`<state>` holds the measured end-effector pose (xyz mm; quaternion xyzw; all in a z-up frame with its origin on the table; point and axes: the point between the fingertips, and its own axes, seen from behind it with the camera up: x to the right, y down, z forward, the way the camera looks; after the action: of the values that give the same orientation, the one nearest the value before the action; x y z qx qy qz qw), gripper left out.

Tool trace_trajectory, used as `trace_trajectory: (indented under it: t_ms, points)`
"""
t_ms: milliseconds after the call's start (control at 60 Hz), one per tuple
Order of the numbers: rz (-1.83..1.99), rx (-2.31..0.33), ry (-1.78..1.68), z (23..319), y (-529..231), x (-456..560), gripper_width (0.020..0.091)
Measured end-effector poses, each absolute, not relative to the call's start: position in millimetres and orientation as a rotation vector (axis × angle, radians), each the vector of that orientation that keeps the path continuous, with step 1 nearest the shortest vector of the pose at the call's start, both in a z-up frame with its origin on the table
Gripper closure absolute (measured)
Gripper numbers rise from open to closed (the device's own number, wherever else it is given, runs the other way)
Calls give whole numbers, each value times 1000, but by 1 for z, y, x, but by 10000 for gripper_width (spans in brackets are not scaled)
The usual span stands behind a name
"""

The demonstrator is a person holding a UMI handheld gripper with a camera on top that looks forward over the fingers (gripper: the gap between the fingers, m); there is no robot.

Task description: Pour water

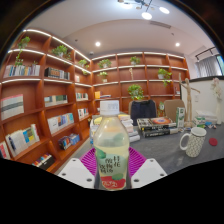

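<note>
A clear plastic bottle (110,150) with pale liquid, a white label with green print and a red band at the bottom stands upright between my fingers. My gripper (111,165) is shut on the bottle, with the magenta pads (90,160) pressing it at both sides. Beyond the fingers to the right, a white mug (193,141) with a handle stands on the grey table (165,155). The bottle appears lifted, its base hidden below the fingers.
Stacks of books (153,125) lie on the table behind the bottle. Wooden bookshelves (40,100) line the left wall and the back wall, with potted plants (135,92) on them. A pink object (212,141) sits by the mug.
</note>
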<state>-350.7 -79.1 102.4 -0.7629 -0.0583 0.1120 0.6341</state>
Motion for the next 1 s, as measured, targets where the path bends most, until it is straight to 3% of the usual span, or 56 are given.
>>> trace_trajectory:
  t_ms: [250,467,750,1000]
  points:
    - [312,-1753,-77,106,-76,-330,744]
    - [670,-1728,304,130,-56,-274,744]
    - [1253,-1387,949,180,-38,-188,745]
    - [1573,-1103,1268,191,-15,-151,729]
